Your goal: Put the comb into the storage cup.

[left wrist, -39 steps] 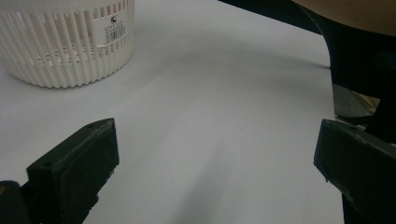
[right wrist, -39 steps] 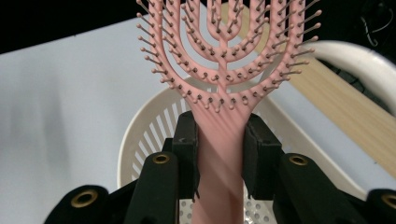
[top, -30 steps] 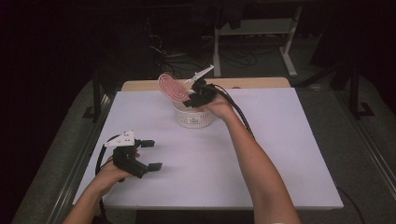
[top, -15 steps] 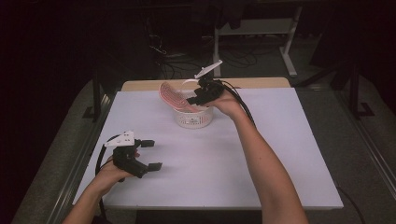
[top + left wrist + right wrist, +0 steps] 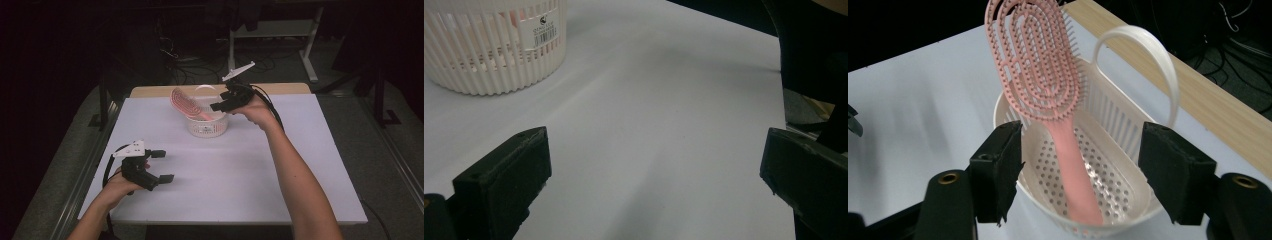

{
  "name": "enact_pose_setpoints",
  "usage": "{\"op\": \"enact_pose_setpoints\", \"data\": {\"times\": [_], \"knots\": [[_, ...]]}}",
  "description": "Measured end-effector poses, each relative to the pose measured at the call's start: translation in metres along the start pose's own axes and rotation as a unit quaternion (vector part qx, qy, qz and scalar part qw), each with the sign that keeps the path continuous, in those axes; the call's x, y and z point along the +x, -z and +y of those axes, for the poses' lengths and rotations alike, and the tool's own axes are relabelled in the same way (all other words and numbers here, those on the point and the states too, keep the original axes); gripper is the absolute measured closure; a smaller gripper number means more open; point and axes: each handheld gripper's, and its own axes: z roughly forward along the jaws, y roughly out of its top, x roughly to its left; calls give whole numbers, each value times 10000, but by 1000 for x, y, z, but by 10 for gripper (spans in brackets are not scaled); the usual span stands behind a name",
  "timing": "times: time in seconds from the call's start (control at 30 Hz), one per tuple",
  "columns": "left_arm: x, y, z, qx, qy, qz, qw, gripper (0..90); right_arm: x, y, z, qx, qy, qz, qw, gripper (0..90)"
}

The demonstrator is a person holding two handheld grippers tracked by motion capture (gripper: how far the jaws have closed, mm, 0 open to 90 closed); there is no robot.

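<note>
Pink plastic, oval-headed and slotted, the hairbrush [image 5: 1048, 100] stands in the small white slatted plastic basket [image 5: 207, 127] with a hoop handle, at the far middle of the white counter [image 5: 310, 165]. Its long axis leans steeply: the handle end rests on the basket's perforated floor near the wall, and the bristled head rises above the rim, tilting up and away toward the counter's far left in the high view. In the right gripper view the bristles face the hoop handle side.

Just above and to the right of the basket hovers the right gripper [image 5: 216, 106]; its fingers have just been opening and stand apart, either side of the brush handle without pressing on it. At the near left of the counter, well apart from the basket, the left gripper [image 5: 164, 166] has its fingers wide apart with nothing between them.
</note>
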Motion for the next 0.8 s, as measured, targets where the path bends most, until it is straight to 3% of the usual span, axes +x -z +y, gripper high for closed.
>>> {"op": "enact_pose_setpoints", "data": {"times": [0.53,0.8], "knots": [[8,-2,0,7,-29,92,10000,0,-3,26,-34,75,-221,-469,9986,163],[7,-3,-2,21,-22,92,10000,0,-1,37,-54,16,-376,-575,9976,95]]}}
